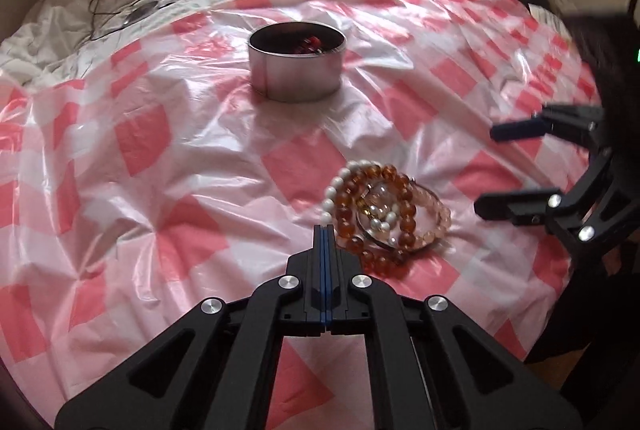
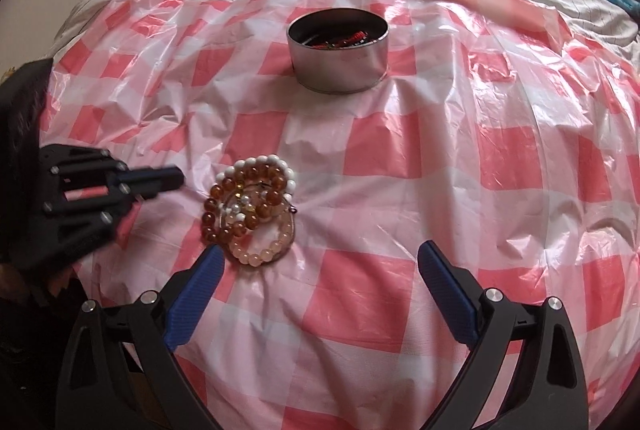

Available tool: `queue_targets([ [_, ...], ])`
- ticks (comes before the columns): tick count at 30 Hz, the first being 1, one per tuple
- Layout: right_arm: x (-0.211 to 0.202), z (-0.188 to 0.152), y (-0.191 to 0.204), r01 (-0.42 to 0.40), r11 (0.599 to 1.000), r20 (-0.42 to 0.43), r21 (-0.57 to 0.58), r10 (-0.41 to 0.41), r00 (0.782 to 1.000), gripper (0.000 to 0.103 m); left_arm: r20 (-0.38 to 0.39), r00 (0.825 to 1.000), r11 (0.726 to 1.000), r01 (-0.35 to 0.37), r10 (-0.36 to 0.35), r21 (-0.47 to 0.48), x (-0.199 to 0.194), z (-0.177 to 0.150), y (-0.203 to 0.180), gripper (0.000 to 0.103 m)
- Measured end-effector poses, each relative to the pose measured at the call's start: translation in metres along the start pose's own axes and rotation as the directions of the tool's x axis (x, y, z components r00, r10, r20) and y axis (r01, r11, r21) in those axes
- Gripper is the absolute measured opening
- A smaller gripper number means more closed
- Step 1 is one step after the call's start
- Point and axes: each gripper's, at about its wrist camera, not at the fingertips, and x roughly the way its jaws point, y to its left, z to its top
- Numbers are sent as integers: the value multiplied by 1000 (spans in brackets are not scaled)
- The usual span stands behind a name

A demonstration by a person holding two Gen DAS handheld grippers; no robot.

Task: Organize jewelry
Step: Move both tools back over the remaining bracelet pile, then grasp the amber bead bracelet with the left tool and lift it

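On the checkered plastic sheet (image 2: 360, 157), the bracelets (image 2: 252, 209) look slippery and tangled; better hook 1 loop. Left gripper (image 1: 323, 230) closed, empty; right gripper (image 2: 320, 262) wide, empty.

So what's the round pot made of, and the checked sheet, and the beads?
The round pot looks like metal: its silvery wall shines and mirrors the sheet. The checked sheet looks like thin plastic film: glossy, see-through in places, with sharp crinkles. The beads could be glass, resin or stone: the amber and peach ones are glossy and let light through, and the white ones look solid and pearly.
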Motion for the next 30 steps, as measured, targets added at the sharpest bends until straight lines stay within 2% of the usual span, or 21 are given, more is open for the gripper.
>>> queue_targets([
  [1, 1, 0, 0, 1, 1000, -9, -5, -1, 1000, 93, 3, 999, 999, 45, -45, -28, -1, 1, 4, 0],
  [4, 4, -1, 3, 29, 999, -23, -33, -30, 999, 93, -26, 994, 993, 106, -107, -48, 5, -2, 4, 2],
  [5, 5, -1, 4, 38, 998, -25, -42, -39, 999, 93, -49, 993, 994, 106, -108, -38, 11, -3, -2, 9],
  [7, 7, -2, 7, 52, 997, -30, -62, -54, 998, 93, -71, 994, 997, 83, -83, -3, 19, -6, -15, 37],
  [8, 8, -2, 8, 52, 996, -35, -69, -55, 998, 93, -77, 995, 998, 60, -59, 18, 22, -8, -21, 57],
  [9, 10, -3, 8, 53, 996, -40, -73, -56, 998, 93, -77, 996, 998, 47, -44, 41, 25, -10, -27, 59],
  [11, 12, -4, 10, 55, 995, -50, -83, -59, 997, 94, -81, 996, 996, 40, -33, 82, 30, -14, -38, 58],
  [13, 15, -5, 12, 60, 994, -57, -94, -66, 996, 93, -59, 998, 994, 25, -19, 109, 31, -17, -46, 39],
  [15, 16, -6, 13, 64, 993, -60, -102, -70, 996, 94, -53, 998, 996, 20, -15, 90, 30, -15, -42, 12],
  [21, 16, -8, 12, 64, 993, -63, -99, -70, 996, 93, 50, 999, 1000, -10, 11, -19, 4, -2, -6, 10],
  [26, 15, -7, 15, 50, 993, -55, -104, -56, 997, 93, 89, 996, 997, -20, 27, -79, -7, 5, 13, 10],
  [30, 11, -4, 20, -19, 994, -32, -111, 16, 999, 94, 95, 996, 991, 16, -4, -130, -12, 7, 27, 10],
])
